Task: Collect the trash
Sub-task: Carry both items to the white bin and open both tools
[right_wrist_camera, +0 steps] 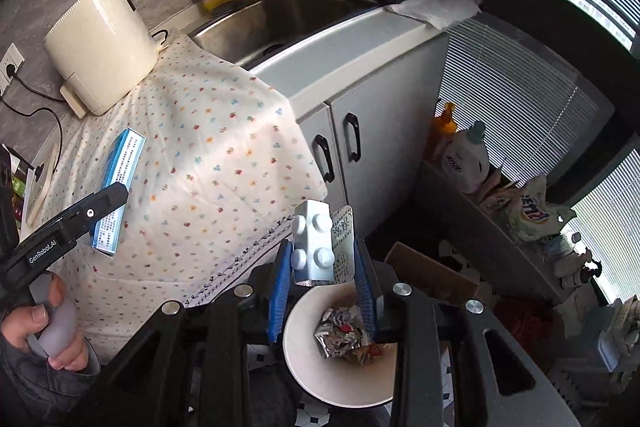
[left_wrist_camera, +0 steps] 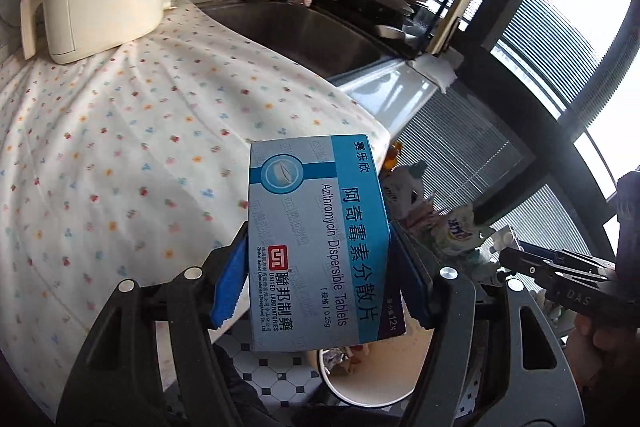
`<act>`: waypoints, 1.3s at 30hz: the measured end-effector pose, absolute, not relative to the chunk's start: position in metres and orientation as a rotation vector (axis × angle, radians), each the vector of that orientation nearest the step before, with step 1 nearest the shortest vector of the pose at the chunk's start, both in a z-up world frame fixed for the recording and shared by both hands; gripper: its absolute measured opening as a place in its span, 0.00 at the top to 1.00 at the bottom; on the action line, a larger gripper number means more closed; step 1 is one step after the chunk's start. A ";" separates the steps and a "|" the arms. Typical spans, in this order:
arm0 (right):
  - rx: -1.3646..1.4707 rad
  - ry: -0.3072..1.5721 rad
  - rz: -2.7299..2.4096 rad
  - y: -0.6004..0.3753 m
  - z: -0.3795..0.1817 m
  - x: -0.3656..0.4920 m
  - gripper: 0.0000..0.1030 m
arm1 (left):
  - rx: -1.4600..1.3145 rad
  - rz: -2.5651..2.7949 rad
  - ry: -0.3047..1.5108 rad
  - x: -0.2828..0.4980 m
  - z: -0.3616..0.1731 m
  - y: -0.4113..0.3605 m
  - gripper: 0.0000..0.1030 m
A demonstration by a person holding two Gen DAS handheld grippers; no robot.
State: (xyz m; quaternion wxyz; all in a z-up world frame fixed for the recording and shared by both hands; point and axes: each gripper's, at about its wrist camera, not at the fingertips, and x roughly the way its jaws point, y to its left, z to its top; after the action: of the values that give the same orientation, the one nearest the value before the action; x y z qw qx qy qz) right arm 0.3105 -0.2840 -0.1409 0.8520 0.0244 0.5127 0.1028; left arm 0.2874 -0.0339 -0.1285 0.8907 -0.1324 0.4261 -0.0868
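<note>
L gripper [left_wrist_camera: 320, 267] fingers clamped on the azithromycin tablet box [left_wrist_camera: 318, 239], R gripper [right_wrist_camera: 324, 275] fingers pinching a blister pack [right_wrist_camera: 320, 247] w/ foil backing, both held over the white bin [right_wrist_camera: 340, 383] below the counter [right_wrist_camera: 208, 163] edge so I'd drop straight in.

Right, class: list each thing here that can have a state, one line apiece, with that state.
Left gripper: shut on the medicine box.
Medicine box: closed, held above the bin.
Right gripper: shut on the blister pack.
Blister pack: held upright over the bin.
Waste bin: open, crumpled foil wrappers inside.
Cabinet doors: closed.
</note>
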 end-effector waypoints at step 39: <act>0.154 1.172 0.154 -0.455 -0.185 0.224 0.46 | -0.309 -0.350 1.093 0.230 -0.196 -0.197 0.11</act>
State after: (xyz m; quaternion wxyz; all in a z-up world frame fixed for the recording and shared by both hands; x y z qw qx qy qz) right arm 0.2242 -0.4545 -0.1851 0.8277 0.0724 0.5518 0.0724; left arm 0.2297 -0.1972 -0.1961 0.8285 -0.1454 0.5150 -0.1648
